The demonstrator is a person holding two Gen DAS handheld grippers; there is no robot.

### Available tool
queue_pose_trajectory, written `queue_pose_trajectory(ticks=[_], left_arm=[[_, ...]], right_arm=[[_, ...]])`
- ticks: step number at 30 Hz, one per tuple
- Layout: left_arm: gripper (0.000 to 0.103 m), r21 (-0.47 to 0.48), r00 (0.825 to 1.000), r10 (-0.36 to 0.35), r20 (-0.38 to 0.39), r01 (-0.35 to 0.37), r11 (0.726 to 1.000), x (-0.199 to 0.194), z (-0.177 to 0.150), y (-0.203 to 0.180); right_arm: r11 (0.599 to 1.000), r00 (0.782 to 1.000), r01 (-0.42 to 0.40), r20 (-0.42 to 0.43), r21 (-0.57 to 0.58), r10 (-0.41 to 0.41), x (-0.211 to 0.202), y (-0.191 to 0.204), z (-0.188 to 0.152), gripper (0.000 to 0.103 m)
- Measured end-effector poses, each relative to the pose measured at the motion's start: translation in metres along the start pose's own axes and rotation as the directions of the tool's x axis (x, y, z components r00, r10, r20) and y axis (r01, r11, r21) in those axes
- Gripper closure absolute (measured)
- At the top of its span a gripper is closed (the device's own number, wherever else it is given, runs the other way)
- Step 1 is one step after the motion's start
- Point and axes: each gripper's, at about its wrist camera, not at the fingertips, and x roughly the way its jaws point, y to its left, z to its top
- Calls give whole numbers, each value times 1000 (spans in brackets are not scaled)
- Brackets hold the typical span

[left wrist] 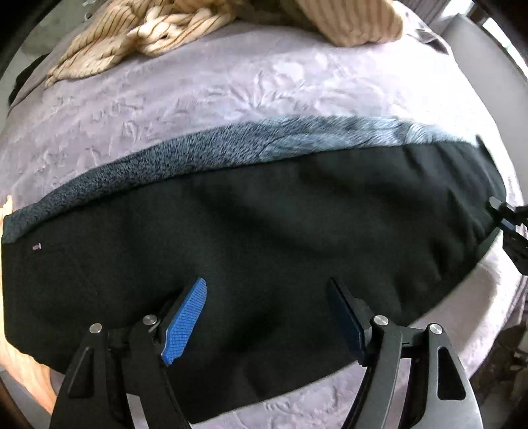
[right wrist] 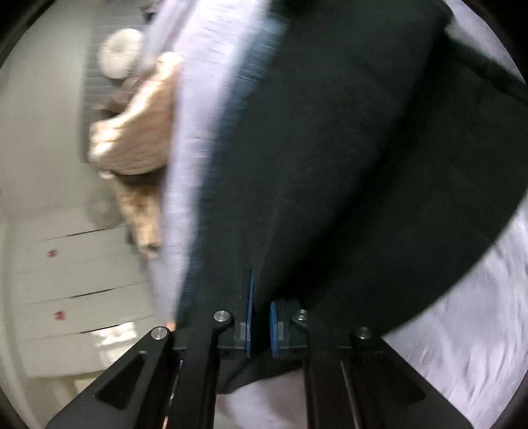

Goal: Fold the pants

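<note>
Black pants lie folded lengthwise across a lilac bedspread, with a grey fleecy inner side showing along the far edge. My left gripper is open, its blue pads just above the near part of the pants, holding nothing. My right gripper is shut on an edge of the black pants, which stretch away from its blue pads. That gripper also shows at the right edge of the left wrist view, at the pants' end.
Beige striped clothes are heaped at the far side of the bed. In the blurred right wrist view the beige cloth hangs off the bed's side above a pale floor with white boxes.
</note>
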Motion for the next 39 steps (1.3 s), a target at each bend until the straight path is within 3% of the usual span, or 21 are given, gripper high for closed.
queue_pose_trajectory(ticks=[3, 5, 7, 8, 11, 14, 17, 20, 22, 23, 26, 31, 32, 34, 36, 38, 39], left_arm=[[27, 20, 1000, -5, -11, 6, 1000, 1, -8, 0], [27, 14, 999, 21, -47, -20, 1000, 13, -11, 1], [27, 14, 998, 39, -55, -38, 999, 15, -13, -2], [27, 16, 998, 36, -45, -35, 999, 13, -13, -3], [27, 25, 1000, 21, -22, -20, 999, 7, -6, -11], [27, 21, 1000, 1, 18, -1, 1000, 0, 3, -21], [27, 15, 998, -24, 66, 23, 1000, 4, 26, -40], [27, 38, 996, -21, 90, 17, 999, 24, 51, -62], [27, 36, 994, 42, 98, -46, 998, 48, 69, -72], [27, 12, 993, 60, 100, -61, 998, 56, 76, -69], [22, -111, 992, 77, 104, -65, 992, 70, 94, -43], [22, -136, 984, 146, 106, -131, 982, 40, 84, 19], [22, -128, 981, 161, 112, -146, 981, 31, 77, 30], [22, -111, 969, 215, 124, -202, 973, 9, 56, 58], [22, -115, 957, 269, 114, -256, 960, -5, 33, 86], [22, -134, 948, 303, 97, -290, 948, -16, 14, 118], [22, -150, 941, 326, 87, -311, 939, -19, 5, 136]], right_arm=[[998, 999, 34, -26, -52, -36, -16, 4, -18, 94], [988, 987, 142, -67, -65, -146, -11, -15, -22, 88], [991, 988, 128, -87, -26, -130, -9, -33, -20, 88], [994, 991, 106, -83, 5, -105, -15, -36, -19, 82], [985, 986, 165, 1, -59, -165, -45, -26, -17, 66], [961, 958, 261, 146, -86, -247, -88, -18, -6, 66], [937, 912, 339, 275, -82, -306, -119, -12, 22, 66], [925, 911, 365, 246, -103, -332, -105, -14, 47, 66], [873, 877, 463, 218, -152, -427, -81, -19, 57, 67], [854, 864, 493, 204, -165, -459, -69, -24, 60, 67], [862, 868, 481, 229, -164, -441, -66, -33, 60, 68], [839, 842, 526, 226, -137, -490, -82, -21, 54, 65], [852, 854, 505, 222, -140, -470, -85, -14, 49, 63], [906, 916, 389, 177, -169, -360, -76, 2, 29, 60], [952, 971, 236, 77, -196, -225, -53, 19, -3, 49], [971, 991, 109, -52, -211, -123, -18, 31, -38, 49], [976, 988, 62, -123, -208, -89, 5, 36, -58, 49]])
